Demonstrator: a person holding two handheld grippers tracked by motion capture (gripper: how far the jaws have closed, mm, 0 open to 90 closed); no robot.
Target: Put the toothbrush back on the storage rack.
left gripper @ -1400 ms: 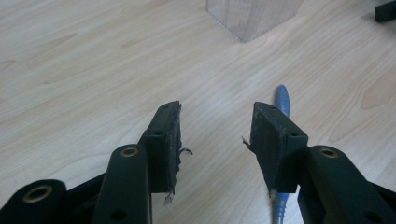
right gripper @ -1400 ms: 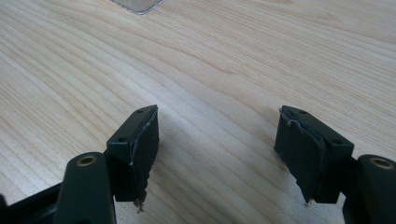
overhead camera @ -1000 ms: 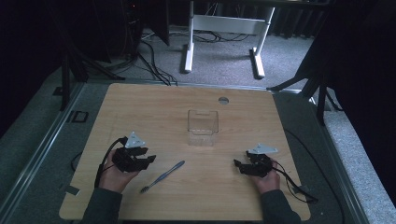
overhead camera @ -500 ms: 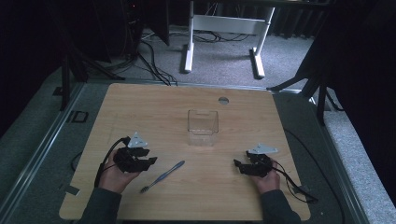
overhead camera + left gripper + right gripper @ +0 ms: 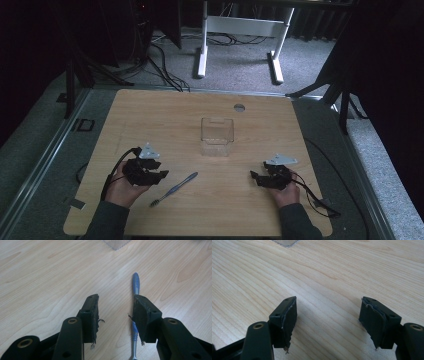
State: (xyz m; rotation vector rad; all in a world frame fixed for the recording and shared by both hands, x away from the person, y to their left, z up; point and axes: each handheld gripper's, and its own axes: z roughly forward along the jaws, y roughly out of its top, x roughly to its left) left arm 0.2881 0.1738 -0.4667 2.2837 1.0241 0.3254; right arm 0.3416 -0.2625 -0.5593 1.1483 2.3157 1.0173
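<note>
On the table (image 5: 150,115) the clear box (image 5: 217,136) stands empty; the toothbrush (image 5: 173,189) lies between our left gripper (image 5: 115,315) and right gripper (image 5: 327,317), nearer the left; both grippers gape, grasping nothing; picking up and boxing remain, we judge.

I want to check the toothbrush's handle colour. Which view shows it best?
The left gripper view: the toothbrush lies close, blue handle clear beside the left claw. The high view shows it whole but small.
</note>
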